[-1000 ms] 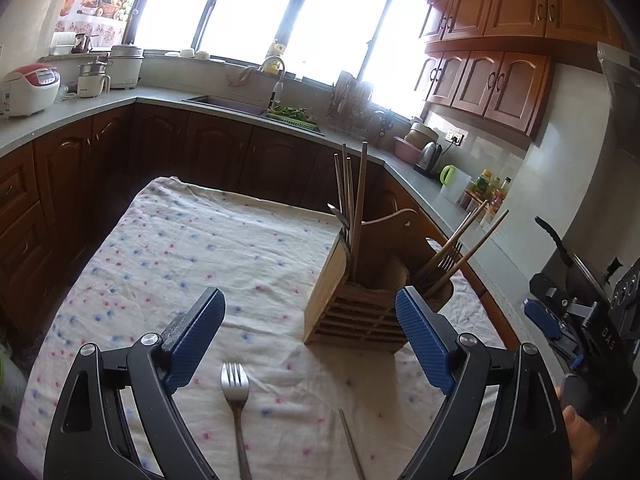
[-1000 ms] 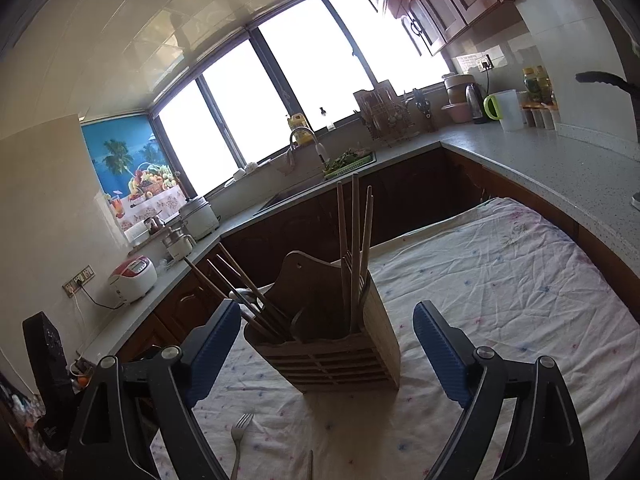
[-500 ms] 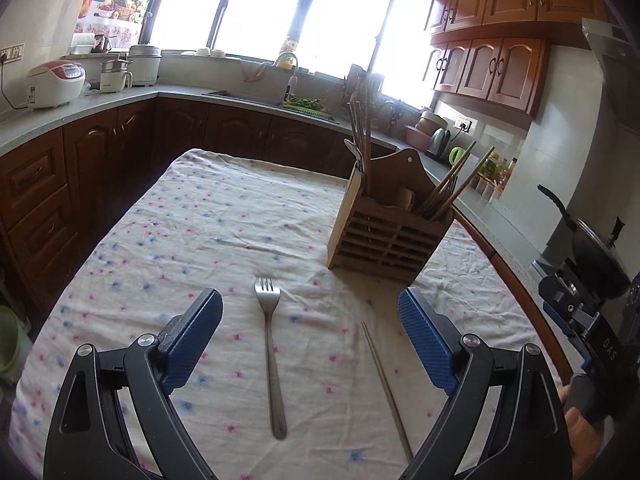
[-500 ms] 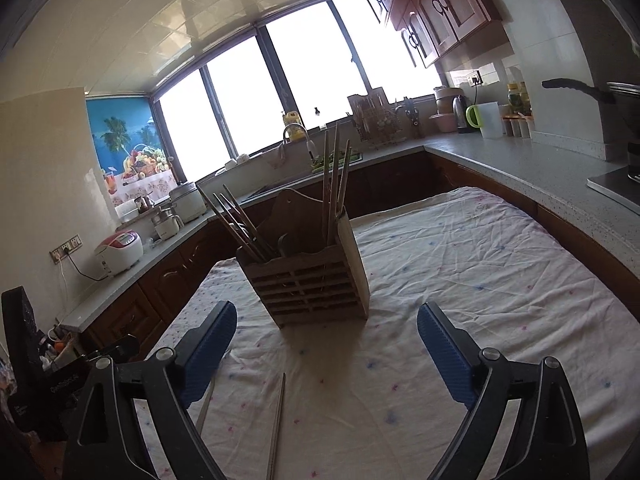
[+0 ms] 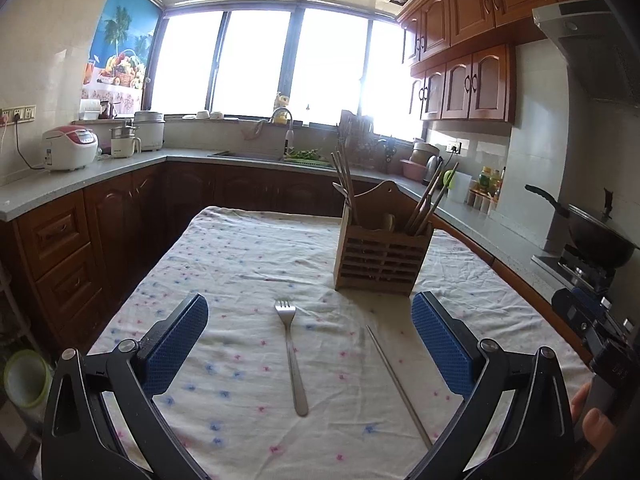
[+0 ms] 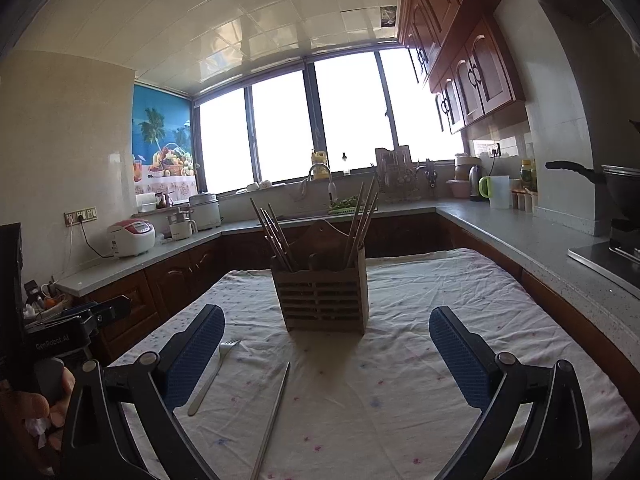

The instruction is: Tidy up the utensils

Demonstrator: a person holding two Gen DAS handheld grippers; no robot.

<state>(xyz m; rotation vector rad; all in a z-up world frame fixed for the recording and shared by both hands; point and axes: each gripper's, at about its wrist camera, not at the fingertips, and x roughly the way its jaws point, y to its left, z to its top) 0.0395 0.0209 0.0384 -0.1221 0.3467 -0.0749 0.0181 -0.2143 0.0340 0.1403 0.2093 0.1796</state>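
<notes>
Several chopsticks point(image 5: 426, 206) upright in wooden holder point(image 5: 382, 256), fork point(image 5: 291, 354) on cloth point(image 5: 240, 264)

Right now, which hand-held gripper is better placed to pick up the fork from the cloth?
Left. The fork lies between the open left hand-held gripper fingers. For the right hand-held gripper, the fork lies off to its left side, beyond its left finger.

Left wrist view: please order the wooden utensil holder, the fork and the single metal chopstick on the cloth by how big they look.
1. wooden utensil holder, clearly the largest.
2. and 3. metal chopstick and fork: similar length; the chopstick looks slightly longer but thinner, so I would not rank them firmly.
</notes>
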